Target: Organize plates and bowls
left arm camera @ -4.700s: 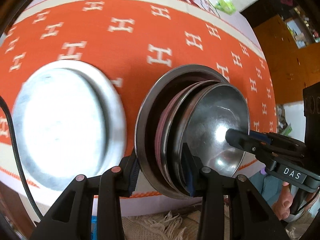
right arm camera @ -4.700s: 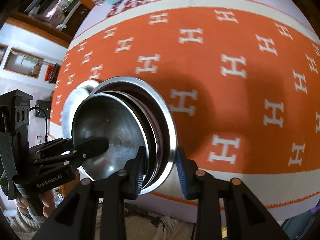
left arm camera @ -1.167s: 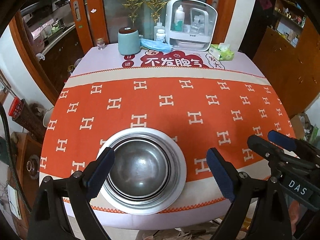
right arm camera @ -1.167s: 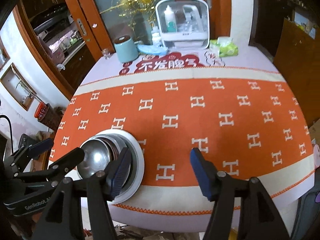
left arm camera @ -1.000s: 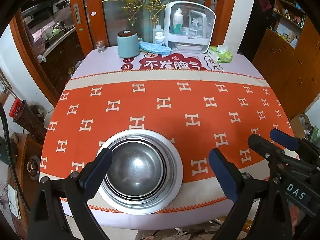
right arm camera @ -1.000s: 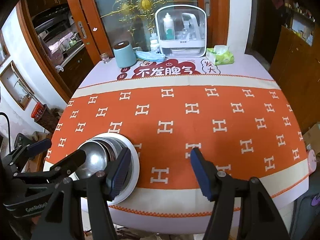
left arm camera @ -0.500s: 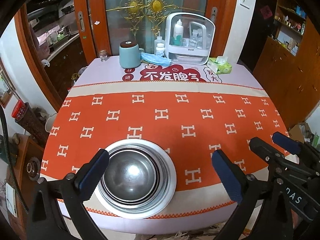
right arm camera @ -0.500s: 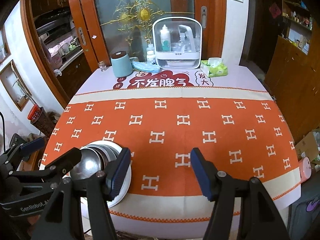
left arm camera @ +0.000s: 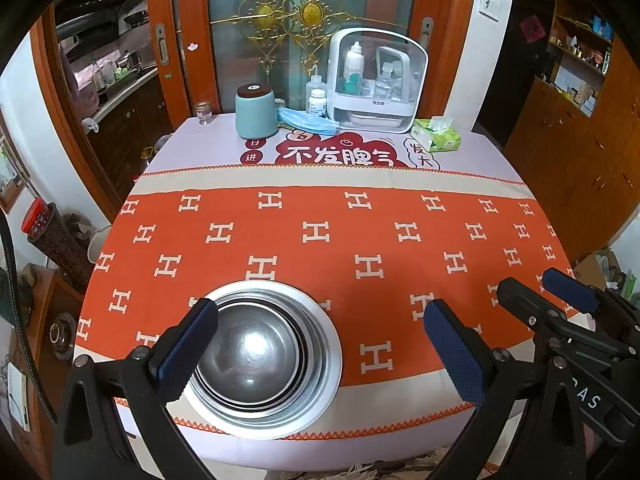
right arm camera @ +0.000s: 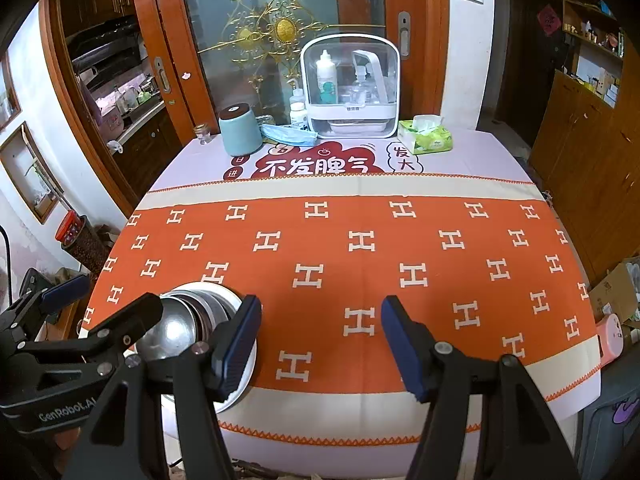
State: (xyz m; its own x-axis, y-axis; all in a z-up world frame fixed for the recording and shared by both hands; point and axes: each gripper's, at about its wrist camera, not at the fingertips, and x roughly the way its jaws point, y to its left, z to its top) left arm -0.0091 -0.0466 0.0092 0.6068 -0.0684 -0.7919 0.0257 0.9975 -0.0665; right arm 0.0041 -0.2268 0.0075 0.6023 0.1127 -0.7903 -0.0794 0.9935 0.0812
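A stack of metal dishes sits near the table's front left edge: a wide silver plate [left arm camera: 320, 392] at the bottom, shallower plates inside it, and a steel bowl [left arm camera: 248, 352] on top. The stack also shows in the right wrist view [right arm camera: 188, 320], partly hidden by gripper arms. My left gripper [left arm camera: 320, 344] is open and empty, raised above and in front of the stack. My right gripper [right arm camera: 320, 336] is open and empty, raised to the right of the stack.
The table has an orange cloth with white H marks [left arm camera: 360, 240]. At the far edge stand a teal canister [left arm camera: 256, 110], a white organizer box with bottles [left arm camera: 376, 80], a blue face mask [left arm camera: 306, 124] and a green tissue pack [left arm camera: 436, 134]. Wooden cabinets stand at the right.
Both grippers let go of the stacked dishes, opened wide and pulled back and up from the table. The stack now rests flat on the cloth.
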